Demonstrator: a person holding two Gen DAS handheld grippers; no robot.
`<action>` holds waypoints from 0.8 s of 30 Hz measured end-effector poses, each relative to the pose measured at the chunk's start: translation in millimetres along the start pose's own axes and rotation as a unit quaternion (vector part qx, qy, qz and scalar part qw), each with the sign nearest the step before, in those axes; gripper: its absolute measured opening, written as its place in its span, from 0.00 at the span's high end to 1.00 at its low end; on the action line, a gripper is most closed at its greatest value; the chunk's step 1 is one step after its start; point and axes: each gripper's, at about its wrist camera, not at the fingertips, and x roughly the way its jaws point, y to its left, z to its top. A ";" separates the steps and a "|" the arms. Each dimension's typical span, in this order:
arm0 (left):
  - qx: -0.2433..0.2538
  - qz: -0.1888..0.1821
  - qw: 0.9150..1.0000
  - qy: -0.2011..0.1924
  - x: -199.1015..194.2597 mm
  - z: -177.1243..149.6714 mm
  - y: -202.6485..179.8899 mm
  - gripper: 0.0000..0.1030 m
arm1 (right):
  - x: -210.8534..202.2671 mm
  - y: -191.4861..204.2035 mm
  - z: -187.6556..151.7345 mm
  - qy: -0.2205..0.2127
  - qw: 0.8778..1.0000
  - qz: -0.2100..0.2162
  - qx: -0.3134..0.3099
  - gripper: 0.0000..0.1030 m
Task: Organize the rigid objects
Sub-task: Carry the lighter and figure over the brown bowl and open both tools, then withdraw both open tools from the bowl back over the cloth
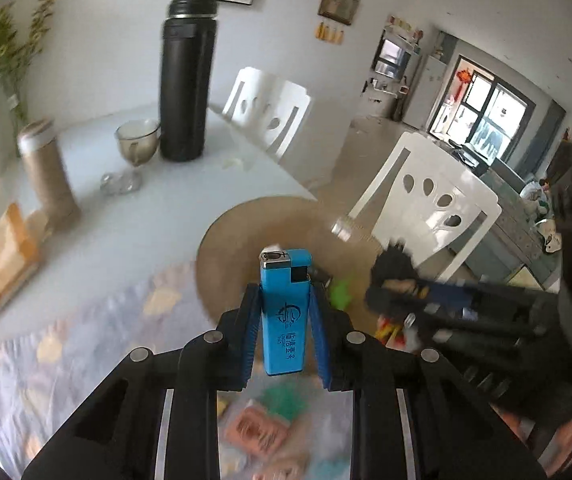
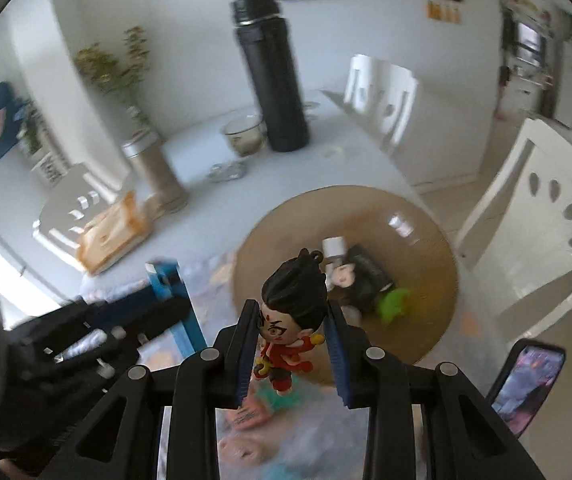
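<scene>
My left gripper (image 1: 284,300) is shut on a blue lighter (image 1: 284,312), held upright above the patterned cloth near the round tan mat (image 1: 241,236). My right gripper (image 2: 292,312) is shut on a small figurine (image 2: 292,316) with black hair and red clothes, held above the near edge of the tan mat (image 2: 426,280). On the mat lie a second dark-haired figurine (image 2: 350,276), a green toy (image 2: 392,304) and a small white item (image 2: 334,246). The left gripper with the lighter shows blurred in the right wrist view (image 2: 169,284); the right gripper shows blurred in the left wrist view (image 1: 418,292).
A tall black flask (image 1: 185,76), a glass cup (image 1: 137,142), a beige tumbler (image 1: 47,172) and an orange-edged box (image 1: 1,256) stand on the white table. White chairs (image 1: 426,200) stand at the right. A phone (image 2: 526,384) lies at the right. Colourful small items (image 1: 253,428) lie on the cloth below.
</scene>
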 end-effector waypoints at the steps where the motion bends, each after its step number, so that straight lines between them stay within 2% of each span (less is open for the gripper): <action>1: 0.000 -0.002 1.000 0.007 9.2 2.8 -2.4 0.79 | 7.1 -5.7 1.0 0.011 1.000 -0.002 0.012 0.69; 8: -0.024 -0.010 0.997 0.068 60.9 -15.3 -4.5 0.79 | 57.9 -36.6 -13.9 0.096 0.994 -0.008 0.043 0.69; 15: -0.019 -0.001 0.997 0.078 73.9 -18.2 -0.5 0.77 | 71.1 -40.8 -17.4 0.096 0.994 -0.017 0.046 0.69; 16: -0.019 0.000 0.997 0.078 73.0 -18.5 0.1 0.72 | 72.1 -40.0 -16.7 0.094 0.994 -0.023 0.042 0.69; 18: -0.031 0.020 0.996 0.082 70.4 -19.7 2.5 0.37 | 73.9 -38.2 -16.7 0.095 0.994 -0.036 0.035 0.67; 20: -0.036 0.022 0.997 0.069 62.8 -23.4 7.5 0.32 | 68.6 -37.4 -19.1 0.087 0.995 -0.038 0.031 0.64; 24: -0.057 0.029 0.995 0.075 39.7 -41.2 24.3 0.30 | 54.5 -30.6 -28.4 0.082 0.996 -0.031 0.025 0.60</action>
